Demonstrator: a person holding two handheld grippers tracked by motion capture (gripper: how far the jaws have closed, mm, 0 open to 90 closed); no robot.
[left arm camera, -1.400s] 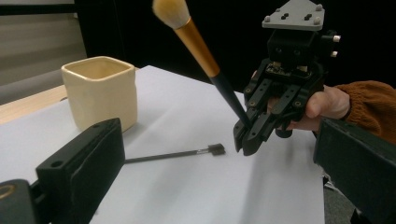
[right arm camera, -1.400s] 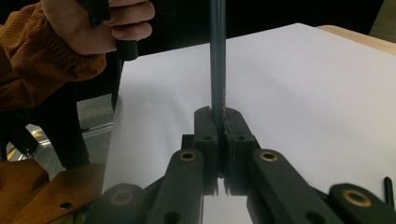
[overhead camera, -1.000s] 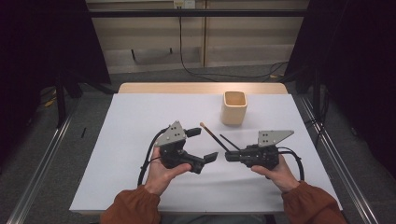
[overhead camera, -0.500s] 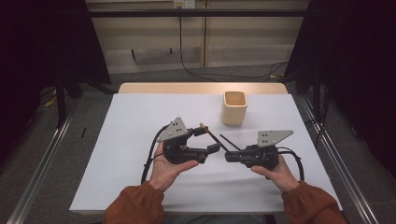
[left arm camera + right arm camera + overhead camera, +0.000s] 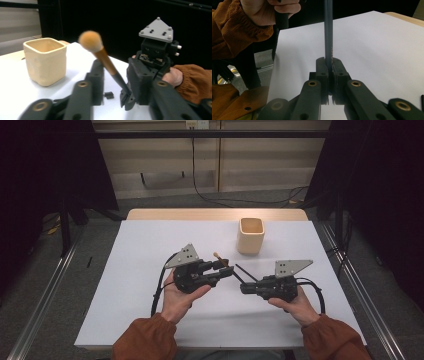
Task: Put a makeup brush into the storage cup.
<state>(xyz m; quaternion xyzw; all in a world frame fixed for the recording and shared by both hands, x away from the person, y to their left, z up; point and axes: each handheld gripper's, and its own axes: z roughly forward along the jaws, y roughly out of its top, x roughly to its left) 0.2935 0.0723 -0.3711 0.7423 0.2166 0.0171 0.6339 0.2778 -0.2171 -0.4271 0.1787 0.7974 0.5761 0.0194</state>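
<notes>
From the high view, a person sits at a table (image 5: 150, 320) covered in white, holding the left gripper (image 5: 226, 271) and the right gripper (image 5: 243, 288) close together near the middle. A makeup brush (image 5: 227, 265) runs between them, its tan tip up by the left gripper and its dark handle slanting down toward the right gripper. A square cream cup (image 5: 250, 235) stands just beyond the tools, apart from both. At this range the jaws are too small to read, and the left gripper's body covers part of the brush.

The left gripper view brings in what the high view cannot. The makeup brush (image 5: 101, 53) rises in the gap between this gripper's own jaws, which stand apart and do not touch it. Its fluffy orange-tan head is blurred, its wooden ferrule darkening into a black handle. The handle ends in the tip of the right gripper (image 5: 126, 98), held by a hand (image 5: 172, 76) in a rust-brown sleeve. The cream cup (image 5: 46, 61) sits on the table at the left, open and seemingly empty.

The right gripper view shows the grip itself: the right gripper (image 5: 329, 65) has its jaws pressed together on the dark handle of the makeup brush (image 5: 328, 30), which runs straight up and is cut off at the top edge, head unseen. The person's other hand (image 5: 272, 10) shows at the upper left, cropped.
</notes>
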